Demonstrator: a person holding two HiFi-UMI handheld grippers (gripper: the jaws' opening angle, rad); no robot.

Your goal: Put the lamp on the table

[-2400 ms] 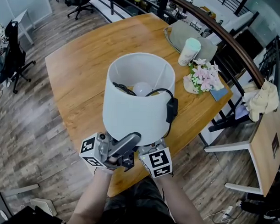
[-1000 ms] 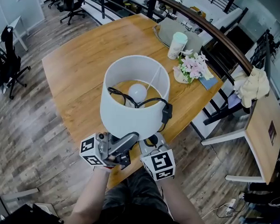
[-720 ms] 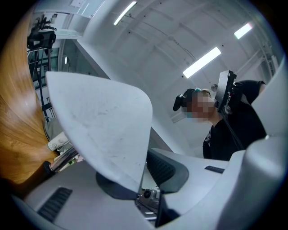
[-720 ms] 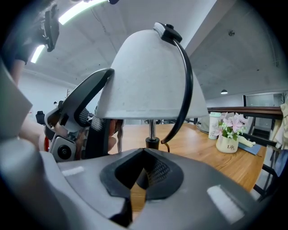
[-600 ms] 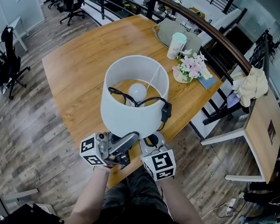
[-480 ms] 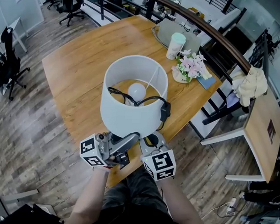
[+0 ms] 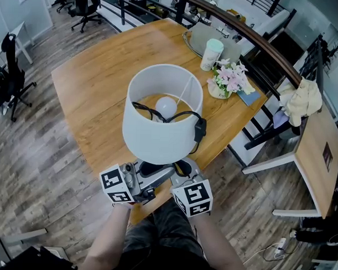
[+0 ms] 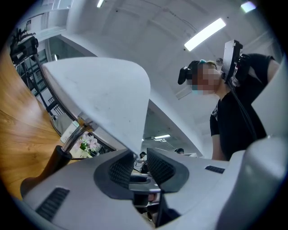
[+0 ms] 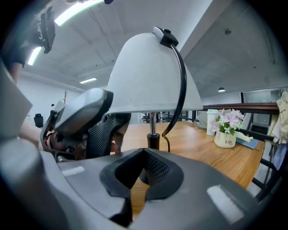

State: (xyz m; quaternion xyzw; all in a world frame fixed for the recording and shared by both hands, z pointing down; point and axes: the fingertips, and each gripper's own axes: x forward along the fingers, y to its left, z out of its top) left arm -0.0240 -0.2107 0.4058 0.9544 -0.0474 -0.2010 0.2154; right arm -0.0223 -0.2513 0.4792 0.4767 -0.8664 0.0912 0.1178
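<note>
Left gripper: jaws slightly apart, rim of the white drum-shaded lamp at their mouth, unclamped. Right gripper: closed, empty, just before the black stem. Lamp is at the brown wooden table near edge (base hidden). Snagging the rim or the black switch cord could tip it off.

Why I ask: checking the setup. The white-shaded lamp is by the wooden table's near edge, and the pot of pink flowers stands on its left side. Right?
No: the pot of pink flowers stands on the table's right side, as the head view shows. The white-shaded lamp is by the near edge.
</note>
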